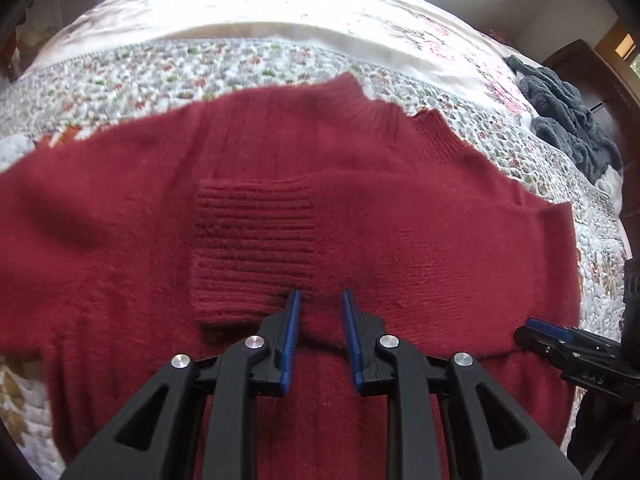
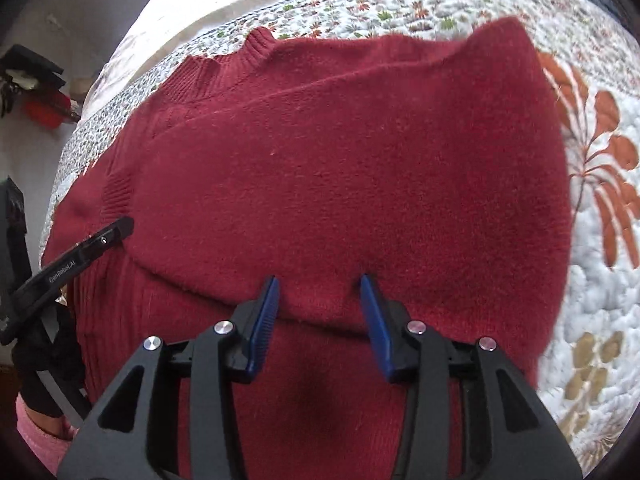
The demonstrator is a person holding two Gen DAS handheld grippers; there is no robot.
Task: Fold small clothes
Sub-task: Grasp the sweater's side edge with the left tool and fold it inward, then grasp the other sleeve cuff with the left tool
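A dark red knit sweater (image 1: 360, 216) lies spread on a floral quilt, a sleeve folded across it with its ribbed cuff (image 1: 252, 240) on the middle. My left gripper (image 1: 322, 294) stands open just above the sweater, beside the cuff's lower right corner, nothing between its fingers. The right gripper (image 1: 536, 326) shows at the right edge of the left wrist view. In the right wrist view the sweater (image 2: 340, 160) fills the frame, and my right gripper (image 2: 320, 280) is open over a folded edge of the knit. The left gripper's finger (image 2: 108, 236) reaches in from the left.
The floral quilt (image 2: 600, 280) covers a bed, with a white cover (image 1: 280, 0) behind it. A grey fleecy garment (image 1: 568, 116) is heaped at the far right of the bed. A gloved hand with a pink sleeve (image 2: 36, 424) shows at lower left in the right wrist view. Red and black items (image 2: 44, 108) lie on the floor.
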